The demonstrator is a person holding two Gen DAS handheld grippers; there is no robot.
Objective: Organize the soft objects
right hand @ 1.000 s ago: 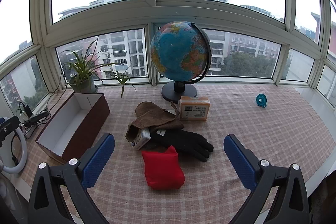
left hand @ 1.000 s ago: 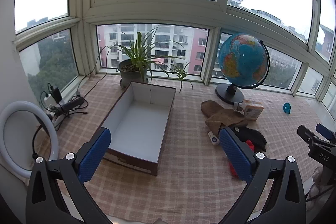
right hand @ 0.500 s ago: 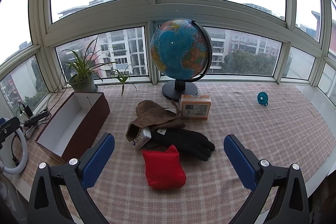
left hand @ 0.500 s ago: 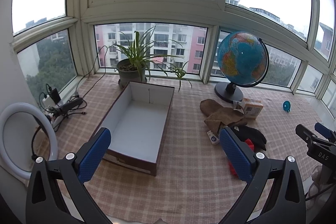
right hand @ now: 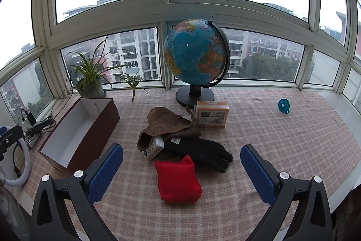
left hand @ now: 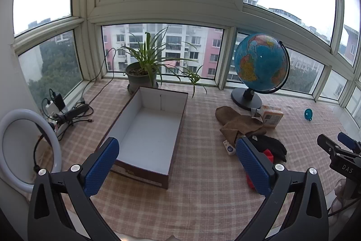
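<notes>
1. Your right gripper (right hand: 181, 169) was spread wide and held nothing; it hung above the checked cloth (right hand: 282, 139), with the red pouch (right hand: 177, 180) lying just between its two blue pads.
2. Your left gripper (left hand: 177, 169) was spread wide too and held nothing; it pointed at the open box (left hand: 149, 130), which was bare inside.
3. The red pouch looked like a small stuffed cushion, so I judged it light and soft. It should give under the pads; a hold across its middle seemed the safest.
4. The black glove (right hand: 203, 150) lay flat, touching the far edge of the pouch. It seemed limp and would probably hang down when lifted, so the cuff or the palm seemed the best place.
5. The brown mitt (right hand: 167, 125) lay partly over the glove, and a small white device (right hand: 154, 147) stuck out from its opening. It could fall out if you lifted the mitt.
6. The orange packet (right hand: 211, 115) and the globe (right hand: 196, 53) stood behind the pile and looked hard.
7. Between the pile and the box the cloth was free, so there was room. The box wall seemed high and you would need to pass over it.
</notes>
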